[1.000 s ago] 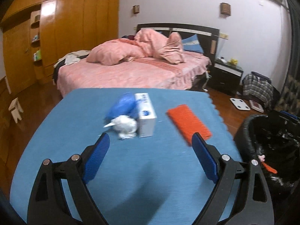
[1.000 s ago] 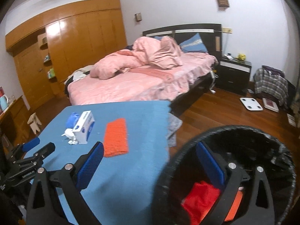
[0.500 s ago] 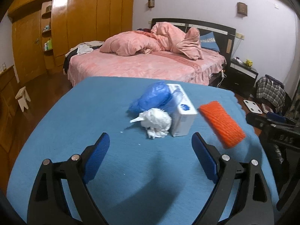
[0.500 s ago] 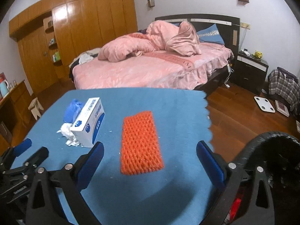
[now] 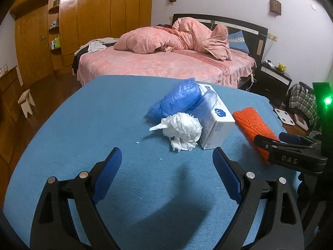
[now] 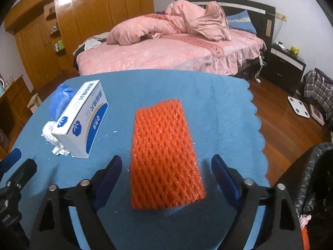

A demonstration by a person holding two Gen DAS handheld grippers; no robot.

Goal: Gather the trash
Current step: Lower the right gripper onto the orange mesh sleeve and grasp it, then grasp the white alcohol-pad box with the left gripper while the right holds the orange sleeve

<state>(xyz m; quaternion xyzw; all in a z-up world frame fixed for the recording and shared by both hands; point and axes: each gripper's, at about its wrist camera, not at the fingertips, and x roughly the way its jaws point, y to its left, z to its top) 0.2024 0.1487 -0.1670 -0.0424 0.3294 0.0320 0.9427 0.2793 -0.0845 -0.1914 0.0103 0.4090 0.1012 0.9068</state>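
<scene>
On the blue-covered table lie a crumpled white tissue, a blue plastic bag, a white and blue carton and an orange foam net. My left gripper is open and empty, a short way in front of the tissue. My right gripper is open, its fingers on either side of the net's near end, not closed on it. The right gripper also shows in the left wrist view, over the net.
A black-lined trash bin stands at the table's right edge with some trash inside. A pink bed lies behind the table. A nightstand, a scale and bags sit on the wooden floor at right.
My right gripper has swung left from over the bin to the orange net, which now lies between its fingers. My left gripper has moved closer to the white tissue.
</scene>
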